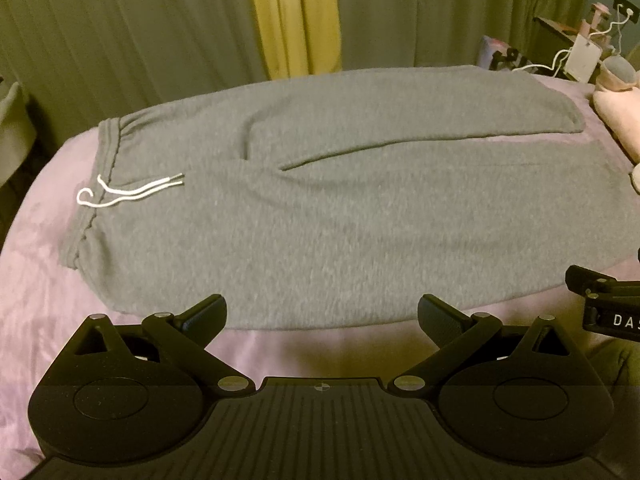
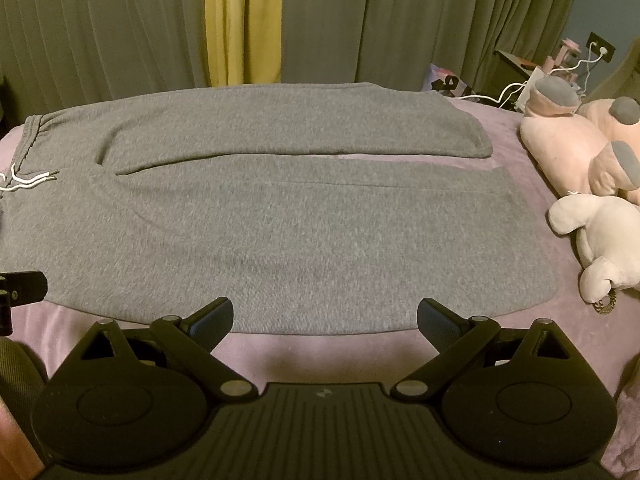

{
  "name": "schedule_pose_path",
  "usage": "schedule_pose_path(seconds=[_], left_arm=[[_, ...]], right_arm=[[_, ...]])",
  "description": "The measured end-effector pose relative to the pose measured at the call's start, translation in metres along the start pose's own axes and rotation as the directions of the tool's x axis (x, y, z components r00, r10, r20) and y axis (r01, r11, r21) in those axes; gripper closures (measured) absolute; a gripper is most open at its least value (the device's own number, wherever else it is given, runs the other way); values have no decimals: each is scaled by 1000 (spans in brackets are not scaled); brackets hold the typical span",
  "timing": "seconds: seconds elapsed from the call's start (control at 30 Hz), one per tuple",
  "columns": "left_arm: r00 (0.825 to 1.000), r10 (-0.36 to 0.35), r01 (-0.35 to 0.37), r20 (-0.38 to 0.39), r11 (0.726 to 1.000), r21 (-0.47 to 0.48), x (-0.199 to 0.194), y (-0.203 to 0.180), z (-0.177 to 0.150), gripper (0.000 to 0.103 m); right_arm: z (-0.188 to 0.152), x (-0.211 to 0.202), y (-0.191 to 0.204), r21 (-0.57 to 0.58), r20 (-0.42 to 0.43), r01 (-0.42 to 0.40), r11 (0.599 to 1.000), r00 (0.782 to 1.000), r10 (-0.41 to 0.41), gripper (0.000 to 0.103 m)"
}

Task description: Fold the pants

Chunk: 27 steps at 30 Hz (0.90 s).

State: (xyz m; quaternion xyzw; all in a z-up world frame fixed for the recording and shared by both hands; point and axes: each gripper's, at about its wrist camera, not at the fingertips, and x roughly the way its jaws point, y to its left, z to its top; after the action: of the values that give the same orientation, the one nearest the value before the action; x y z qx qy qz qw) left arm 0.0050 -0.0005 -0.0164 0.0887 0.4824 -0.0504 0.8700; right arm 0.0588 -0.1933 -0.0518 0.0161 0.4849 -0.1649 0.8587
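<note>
**Operator:** Closest to me, at the bottom of each wrist view, both tools hang just short of the bed. My left gripper (image 1: 322,314) has its jaws spread wide and empty, and so does my right gripper (image 2: 325,316). I judge they are open that far so each can slide over a layer of cloth without snagging.

**Observer:** Where are the pants against those jaws?

**Operator:** Just beyond the fingertips. The grey pants (image 2: 280,220) lie flat on the purple bedspread (image 2: 320,350), near leg running crosswise, its long edge just ahead of both grippers. I sit left toward the hip, right toward the hem, side by side, which suits lifting that near edge evenly.

**Observer:** And farther out?

**Operator:** The waistband (image 1: 107,160) is off to the left with its white drawstring (image 1: 128,194) lying loose on top. Past the near leg the far leg (image 2: 280,128) lies alongside it, a thin strip of bedspread showing between them toward the hems. Spread like that, my guess is the first fold carries the near leg over the far one; nothing is folded yet.

**Observer:** Anything in the way?

**Operator:** Plush toys (image 2: 592,236) sit on the right, near the hems but apart from them. Behind everything hang curtains (image 2: 120,40).
</note>
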Motion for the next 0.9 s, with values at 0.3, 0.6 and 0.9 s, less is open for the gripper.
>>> schedule_pose_path(seconds=[0.3,0.6,0.9], left_arm=[[1000,1,-1,-10,1000,-4,3,0,1,0],[1000,-1,0,-18,1000,-12,6,2,2,0],[1000,0,-1,-24,1000,-14,8,2,3,0]], right_arm=[[1,4,1,-1,-8,-4,1000,1000,4,4],[3,7,0,1,-12,-7,1000,1000,7,4],[4,9,1,4,-17,-10,1000,1000,10,4]])
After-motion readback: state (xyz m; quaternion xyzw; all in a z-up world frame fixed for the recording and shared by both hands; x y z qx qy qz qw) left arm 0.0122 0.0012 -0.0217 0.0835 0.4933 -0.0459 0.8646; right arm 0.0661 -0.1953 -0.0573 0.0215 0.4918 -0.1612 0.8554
